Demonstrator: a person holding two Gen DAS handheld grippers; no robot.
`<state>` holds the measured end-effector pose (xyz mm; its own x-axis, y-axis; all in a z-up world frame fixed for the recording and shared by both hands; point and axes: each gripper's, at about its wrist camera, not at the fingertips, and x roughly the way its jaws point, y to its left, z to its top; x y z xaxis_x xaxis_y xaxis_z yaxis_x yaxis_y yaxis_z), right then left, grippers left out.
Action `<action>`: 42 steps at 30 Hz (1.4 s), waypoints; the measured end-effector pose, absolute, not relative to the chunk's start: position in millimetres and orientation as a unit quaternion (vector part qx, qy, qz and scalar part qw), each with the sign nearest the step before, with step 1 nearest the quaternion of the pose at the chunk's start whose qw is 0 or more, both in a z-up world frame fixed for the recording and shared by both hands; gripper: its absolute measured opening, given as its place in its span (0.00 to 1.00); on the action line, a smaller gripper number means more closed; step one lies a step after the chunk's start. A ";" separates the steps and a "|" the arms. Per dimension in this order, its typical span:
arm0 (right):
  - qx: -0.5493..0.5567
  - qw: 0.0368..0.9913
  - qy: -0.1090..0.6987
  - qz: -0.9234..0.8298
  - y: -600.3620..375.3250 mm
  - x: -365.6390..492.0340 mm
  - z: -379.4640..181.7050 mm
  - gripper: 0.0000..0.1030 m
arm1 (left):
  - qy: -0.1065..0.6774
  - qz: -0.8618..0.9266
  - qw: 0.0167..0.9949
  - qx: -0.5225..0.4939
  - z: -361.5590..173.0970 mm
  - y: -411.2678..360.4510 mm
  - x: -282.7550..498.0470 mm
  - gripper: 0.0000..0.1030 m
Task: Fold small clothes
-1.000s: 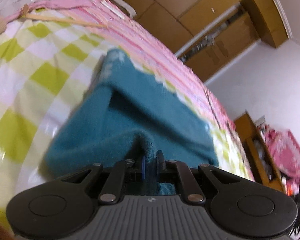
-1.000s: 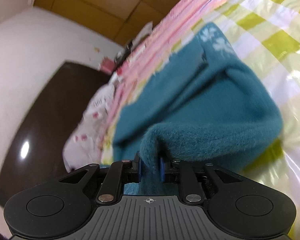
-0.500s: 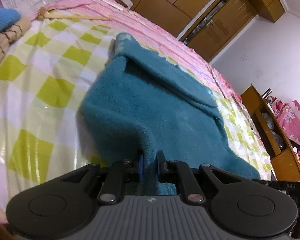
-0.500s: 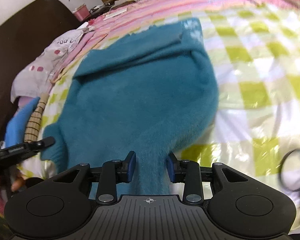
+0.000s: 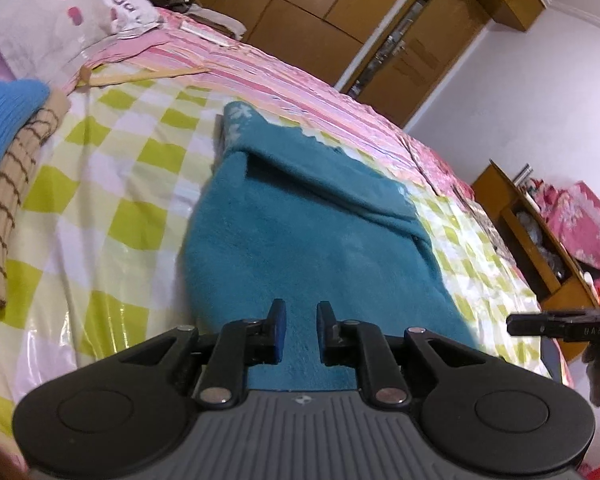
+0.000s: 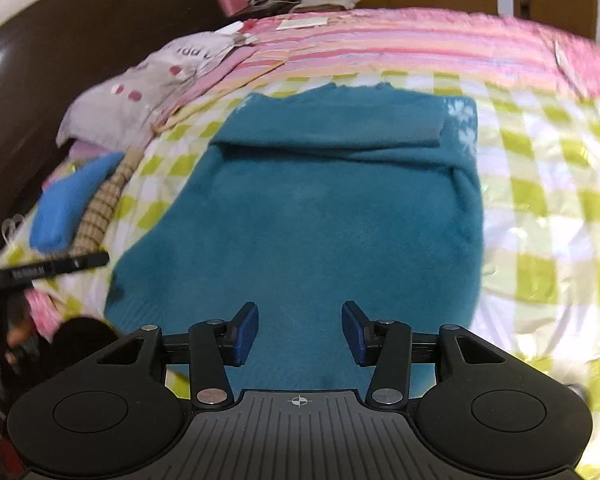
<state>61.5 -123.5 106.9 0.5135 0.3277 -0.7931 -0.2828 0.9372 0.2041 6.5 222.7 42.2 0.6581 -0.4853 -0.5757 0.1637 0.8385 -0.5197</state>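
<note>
Showing wooden shelf (image 5: 528, 236) in left view only, teal garment (image 6: 320, 216) in both

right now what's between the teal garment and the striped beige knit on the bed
Only bare checkered sheet separates the teal garment from the striped beige knit; the left wrist view shows it best.

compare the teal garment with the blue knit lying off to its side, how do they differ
The teal garment is fuzzy, spread flat mid-bed with its far edge folded over; the blue knit is ribbed, brighter and bunched small at the bed's edge. The teal one has white flower marks; the blue looks plain. Both rest on the checked sheet.
</note>
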 end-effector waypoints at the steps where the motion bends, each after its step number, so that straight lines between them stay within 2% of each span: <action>1: 0.023 0.875 0.452 0.175 -123.6 59.8 110.4 0.44 | 0.368 -0.185 0.885 -0.218 43.3 221.9 7.0 0.21; 6: 0.096 0.904 0.382 0.168 -137.6 98.0 110.6 0.47 | 0.314 -0.166 0.905 -0.236 49.6 222.8 35.5 0.25; 11: 0.125 0.929 0.335 0.100 -158.8 193.3 78.6 0.48 | 0.282 -0.120 0.926 -0.219 42.9 219.0 98.5 0.30; 16: 0.179 0.920 0.347 0.037 -177.8 276.3 40.1 0.48 | 0.304 -0.103 0.924 -0.205 17.8 202.7 155.1 0.30; 22: 0.229 0.898 0.375 0.014 -185.4 308.7 8.3 0.50 | 0.322 -0.081 0.923 -0.193 -7.5 190.9 184.6 0.30; 24: 0.234 0.895 0.379 0.013 -184.4 309.2 5.1 0.43 | 0.318 -0.075 0.926 -0.188 -9.5 189.1 186.8 0.30; 26: 0.237 0.893 0.381 0.029 -181.4 310.8 6.4 0.00 | 0.311 -0.071 0.931 -0.179 -6.9 186.5 188.9 0.31; 29: 0.243 0.897 0.367 0.044 -181.1 307.3 17.8 0.00 | 0.297 -0.062 0.939 -0.163 -1.1 182.4 195.6 0.34; 32: 0.238 0.915 0.324 0.038 -192.3 298.3 41.0 0.00 | 0.281 -0.055 0.947 -0.147 3.2 178.7 198.8 0.41; 34: 0.242 0.918 0.313 0.021 -205.1 297.9 47.9 0.00 | 0.274 -0.044 0.951 -0.138 2.4 178.0 199.4 0.49; 37: 0.240 0.911 0.334 0.020 -209.8 299.4 43.3 0.00 | 0.279 -0.034 0.950 -0.133 -3.1 179.0 200.6 0.50; 38: 0.239 0.909 0.340 0.020 -208.2 298.7 39.1 0.08 | 0.285 -0.029 0.950 -0.128 -6.6 179.3 202.2 0.51; 42: 0.282 0.890 0.356 0.033 -208.9 296.4 17.7 0.11 | 0.315 -0.020 0.942 -0.114 -22.4 181.6 211.2 0.51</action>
